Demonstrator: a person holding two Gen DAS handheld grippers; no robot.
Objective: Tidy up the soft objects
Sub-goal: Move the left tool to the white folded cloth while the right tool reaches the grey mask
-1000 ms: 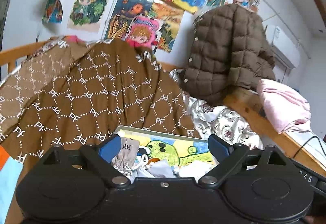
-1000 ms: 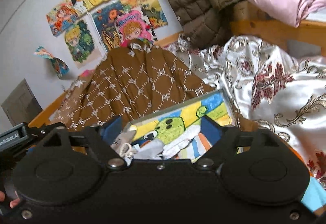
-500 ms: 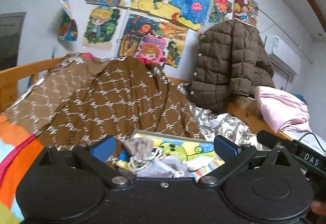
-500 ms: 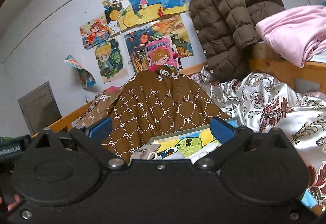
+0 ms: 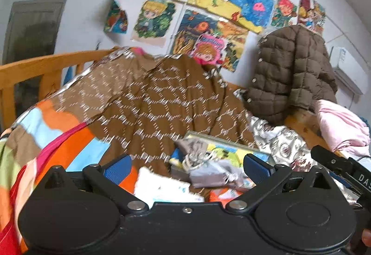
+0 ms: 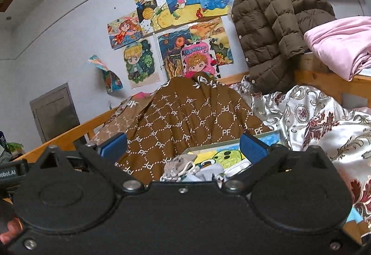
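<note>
Both grippers held wide, nothing between the jaws: left gripper (image 5: 186, 165) and right gripper (image 6: 183, 146) both hover over the bed, neither touching cloth.

Change over the last second: the left wrist view has swung left and pulled back; more of the striped orange and blue sheet (image 5: 58, 139) now shows, plus a folded white cloth (image 5: 160, 186) just in front of the left jaws; the right view has tilted up, so the tray sits lower in frame. My read: a repositioning pause, no pick under way, sorting barely begun.

Task items: small soft pieces, a grey drawstring pouch (image 5: 194, 150) and pale socks (image 5: 215, 173), heaped on the cartoon-print tray (image 5: 231, 142); the tray lies against the brown PF blanket (image 5: 162, 102).

Further back: brown quilted jacket (image 5: 289, 71) hung on the bed frame; pink bundle (image 5: 340, 127) on the rail beside it.

Hard to see: left view motion-blurred; gripper bodies cover the tray's near edge in both views; number of items in the heap unclear.
</note>
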